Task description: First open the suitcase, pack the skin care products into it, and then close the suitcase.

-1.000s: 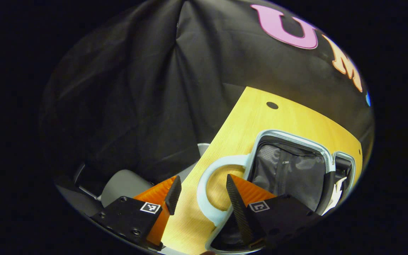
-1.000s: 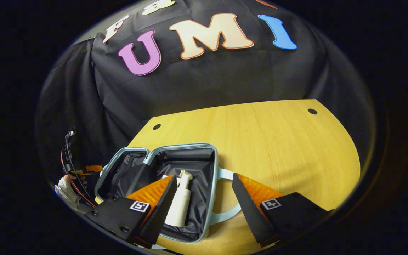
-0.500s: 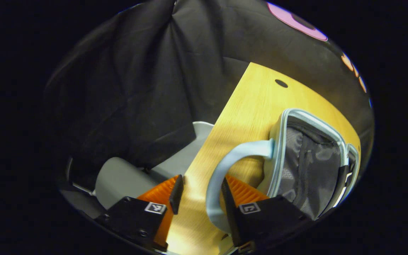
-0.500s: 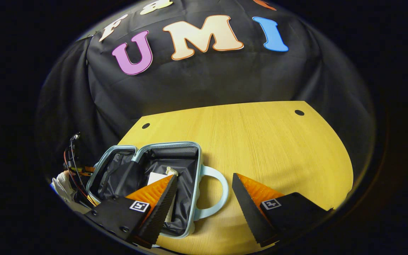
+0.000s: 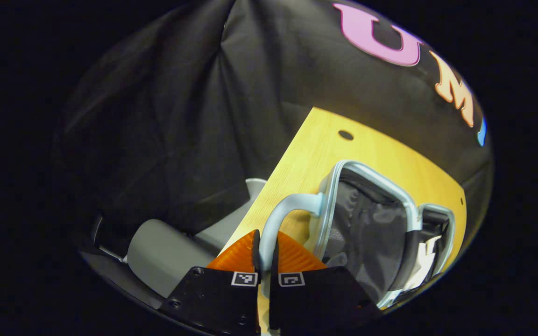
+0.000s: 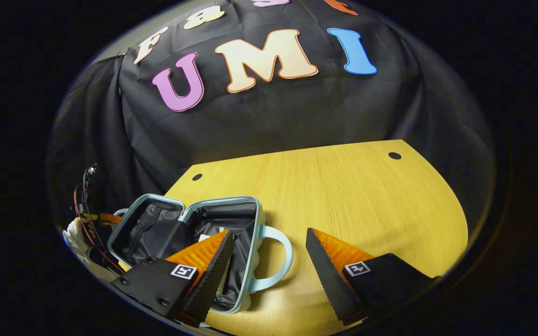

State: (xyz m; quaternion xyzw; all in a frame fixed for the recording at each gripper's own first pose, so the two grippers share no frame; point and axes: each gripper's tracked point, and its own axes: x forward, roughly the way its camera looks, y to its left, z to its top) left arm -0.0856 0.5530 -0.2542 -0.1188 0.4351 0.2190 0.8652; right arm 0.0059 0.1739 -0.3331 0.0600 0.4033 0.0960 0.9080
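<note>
Since half a second ago my left gripper [image 5: 265,254] has gone from straddling the handle with a gap to pinching it: its jaws now press on both sides of the pale blue handle [image 5: 276,219] at about 6 o'clock in the left gripper view, with the strap rising between them and curving over toward 1 o'clock to join the suitcase [image 5: 371,186]. That near half of the case stands tilted up off the wooden surface [image 5: 325,149], its dark lining facing me, where a second ago it lay flatter and further open.

From the right gripper view I see the same suitcase [image 6: 250,205] at about 8 o'clock, the two halves meeting in a shallow V, the second handle [image 6: 283,254] on the right-hand half sticking out toward the middle of the surface [image 6: 353,196]. Something white [image 6: 203,237] lies in the lining of the right-hand half, mostly hidden behind my own finger, so I cannot tell which product it is. My right gripper [image 6: 270,249] hangs over the surface with its jaws wide and nothing between them, the left finger over the open case, the right one over bare wood. At 9 o'clock, past the far half, a gloved hand [image 6: 76,238] and some cables [image 6: 84,196] show at the edge.
</note>
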